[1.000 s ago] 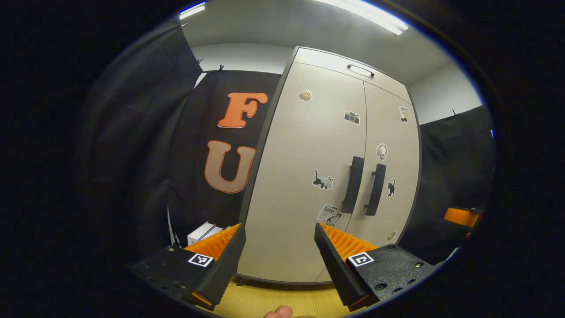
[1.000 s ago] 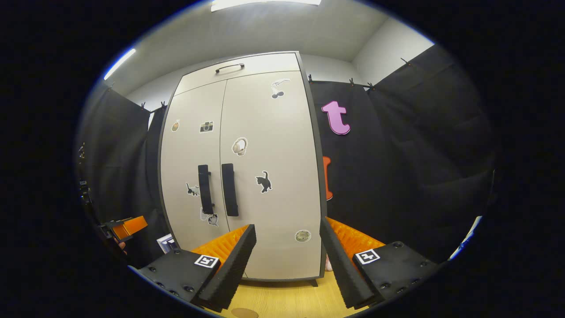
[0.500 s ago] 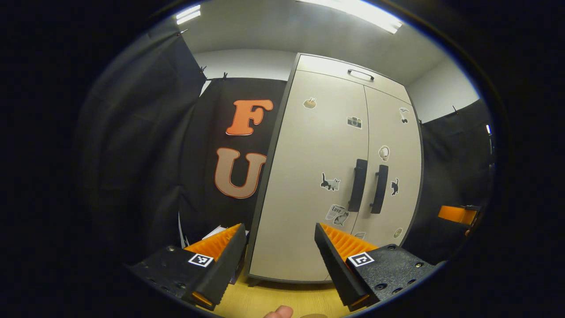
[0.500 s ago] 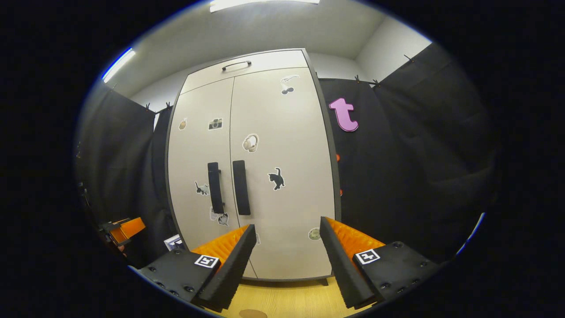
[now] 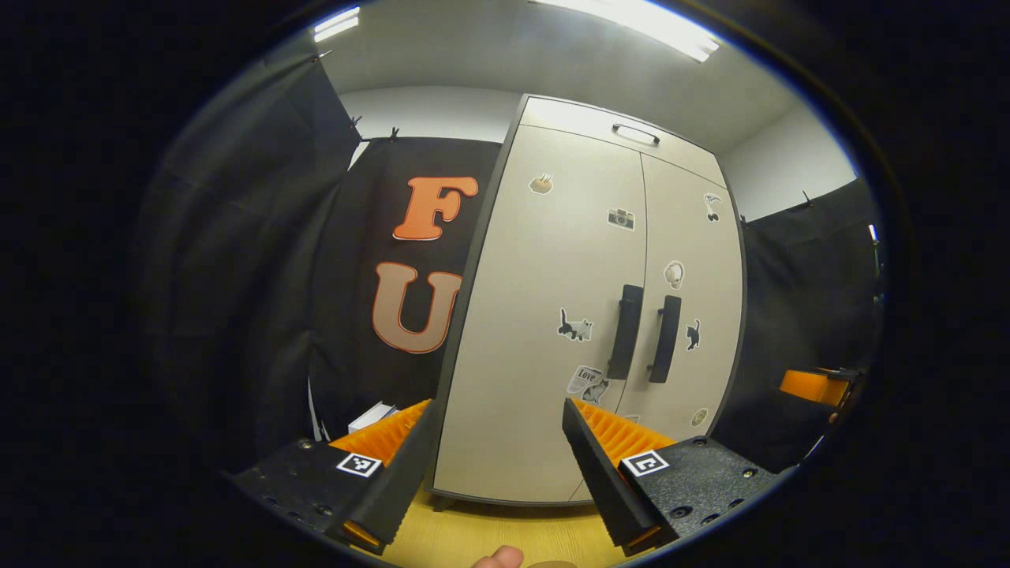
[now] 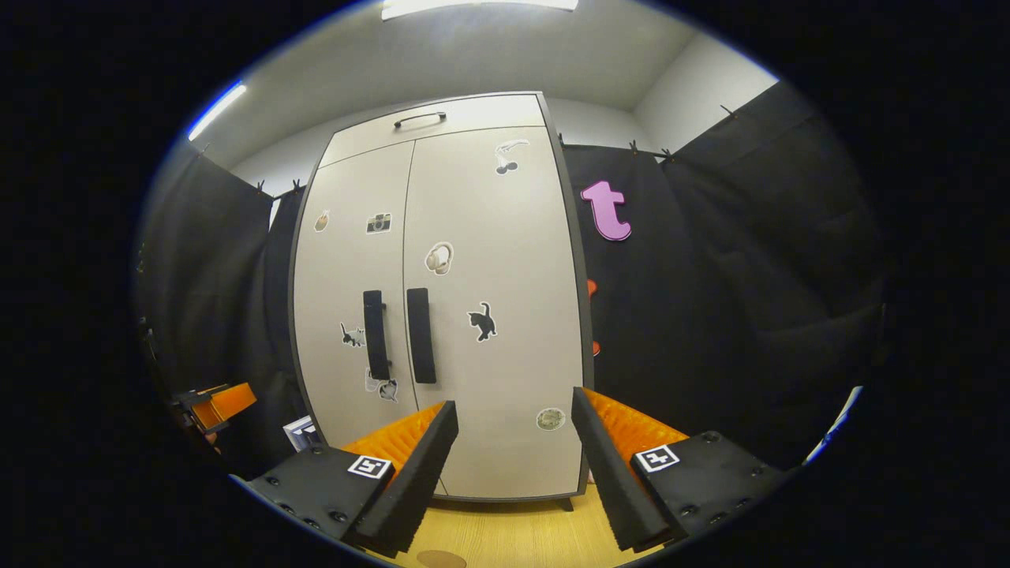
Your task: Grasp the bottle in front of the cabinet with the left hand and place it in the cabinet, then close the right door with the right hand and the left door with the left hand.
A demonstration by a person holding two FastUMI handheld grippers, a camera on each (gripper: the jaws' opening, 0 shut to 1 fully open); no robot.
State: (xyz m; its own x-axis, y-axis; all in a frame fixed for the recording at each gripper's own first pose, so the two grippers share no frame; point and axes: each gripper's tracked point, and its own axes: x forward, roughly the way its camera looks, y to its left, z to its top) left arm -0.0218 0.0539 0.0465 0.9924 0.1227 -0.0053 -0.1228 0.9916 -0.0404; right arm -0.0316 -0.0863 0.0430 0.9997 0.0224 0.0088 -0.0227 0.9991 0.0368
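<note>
- Black cloth walls close in the booth around a pale cabinet [image 5: 552, 331] standing on a wooden floor [image 6: 513, 536], under a lit ceiling.
- On my left gripper [image 5: 497, 450] the jaws stand spread with nothing between them, aimed at the lower part of the left door [image 5: 536, 355].
- On my right gripper [image 6: 513, 450] the jaws are likewise spread and empty, facing the bottom of the right door [image 6: 489, 315].
- Off at the right edge of the left gripper view I can see the other gripper [image 5: 817, 385], well apart from the cabinet; in the right gripper view its partner [image 6: 217, 402] sits at the left edge.
- Both doors look flush and shut, their two dark handles [image 6: 398, 335] just beside each other at the centre seam.
- I see no bottle on the floor in front of the cabinet; my judgement is that it is inside, behind the doors.
- A fingertip [image 5: 499, 557] pokes in at the bottom edge of the left gripper view.
- A small white box [image 5: 371, 416] lies by the cabinet's left bottom corner.
- I judge the task at its end: nothing left to grasp or push.
- Next I would just hold both grippers off the doors and check that the seam stays closed.
</note>
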